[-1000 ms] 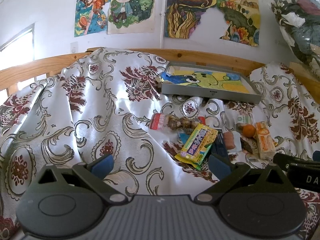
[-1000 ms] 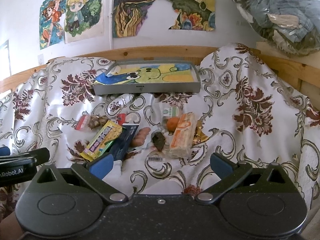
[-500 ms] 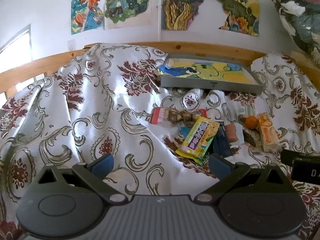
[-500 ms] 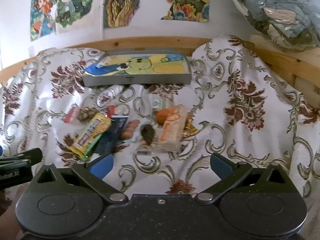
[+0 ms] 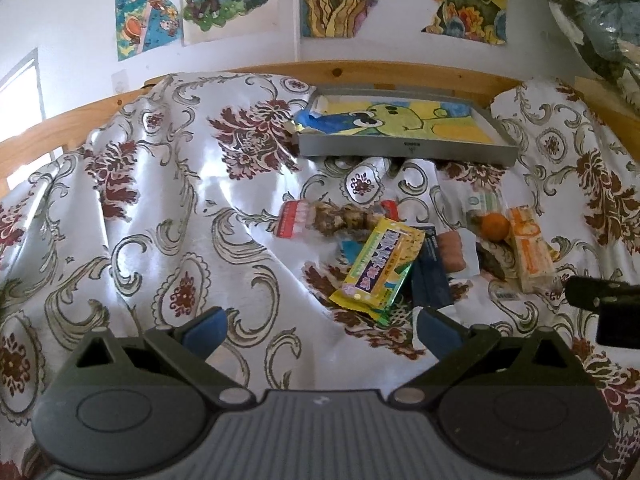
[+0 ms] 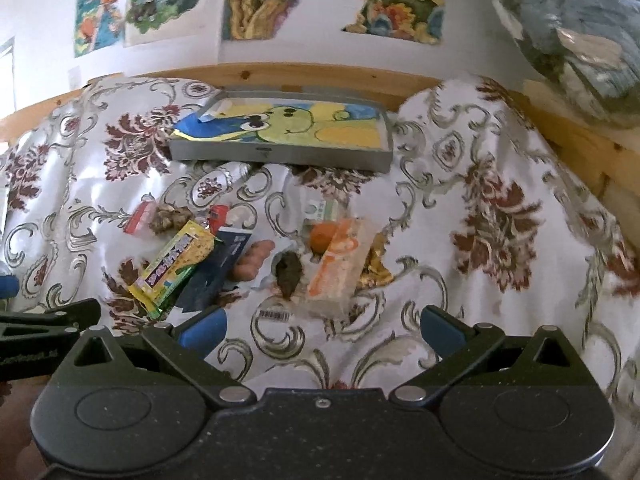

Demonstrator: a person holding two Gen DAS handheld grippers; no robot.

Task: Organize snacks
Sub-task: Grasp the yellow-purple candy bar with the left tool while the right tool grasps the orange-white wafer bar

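Several snacks lie in a loose heap on a patterned cloth. A yellow snack bar (image 5: 378, 266) (image 6: 174, 264) overlaps a dark blue packet (image 5: 431, 276) (image 6: 218, 270). To the right lie a sausage (image 5: 451, 251) (image 6: 252, 260), an orange sweet (image 5: 495, 226) (image 6: 322, 236) and an orange-white wafer pack (image 5: 531, 256) (image 6: 340, 264). A red-ended clear pack (image 5: 320, 220) (image 6: 160, 216) lies at the left. Behind them stands a grey tray (image 5: 404, 152) (image 6: 280, 154) with a cartoon liner. My left gripper (image 5: 322, 330) and right gripper (image 6: 322, 330) hover open and empty short of the heap.
A wooden rail (image 5: 360, 72) (image 6: 320, 74) runs behind the cloth below a wall with posters. A bagged bundle of cloth (image 6: 572, 28) hangs at the upper right. The cloth (image 5: 140, 220) is bare and rumpled on the left and at the right (image 6: 500, 220).
Both grippers have moved forward toward the snacks, so the heap and tray look nearer and lower in each view. Both stay open and nothing on the cloth has shifted.
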